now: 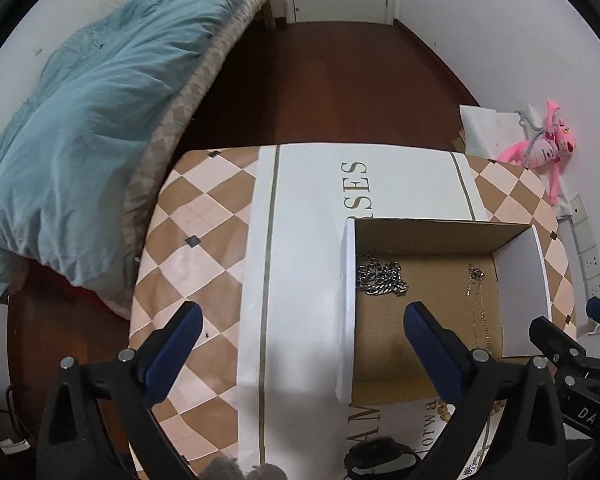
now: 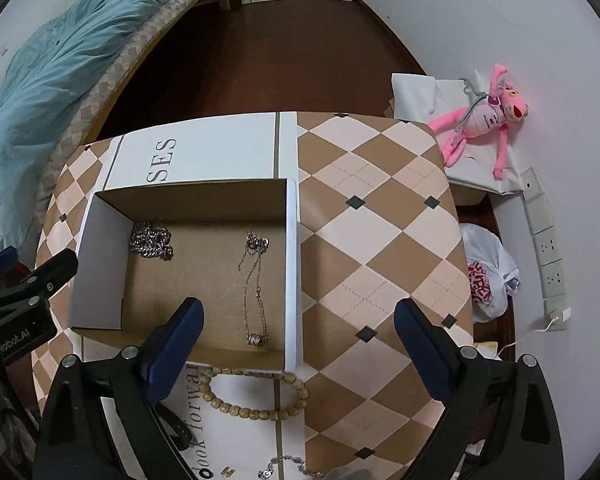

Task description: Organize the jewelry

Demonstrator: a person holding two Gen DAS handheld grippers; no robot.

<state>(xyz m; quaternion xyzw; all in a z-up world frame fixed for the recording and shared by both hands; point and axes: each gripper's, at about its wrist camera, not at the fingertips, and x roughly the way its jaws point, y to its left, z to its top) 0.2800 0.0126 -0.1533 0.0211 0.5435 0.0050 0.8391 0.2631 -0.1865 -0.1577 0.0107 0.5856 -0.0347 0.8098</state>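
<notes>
While both pairs of blue-padded fingers stand spread wide and grasp nothing, the left gripper (image 1: pixel 302 322) hangs over the box's left wall and the right gripper (image 2: pixel 298 318) over its right wall. The open brown cardboard box (image 2: pixel 204 192) sits on the checkered desk (image 2: pixel 380 208), holding a bunched heavy silver chain (image 2: pixel 151 241) at its far left and a thin pendant necklace (image 2: pixel 254 292) stretched out toward the right. Just near of the box, a tan wooden bead bracelet (image 2: pixel 256 394) lies on the desk.

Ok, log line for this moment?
left gripper open, empty | right gripper open, empty | box: two chains | bead bracelet outside
</notes>
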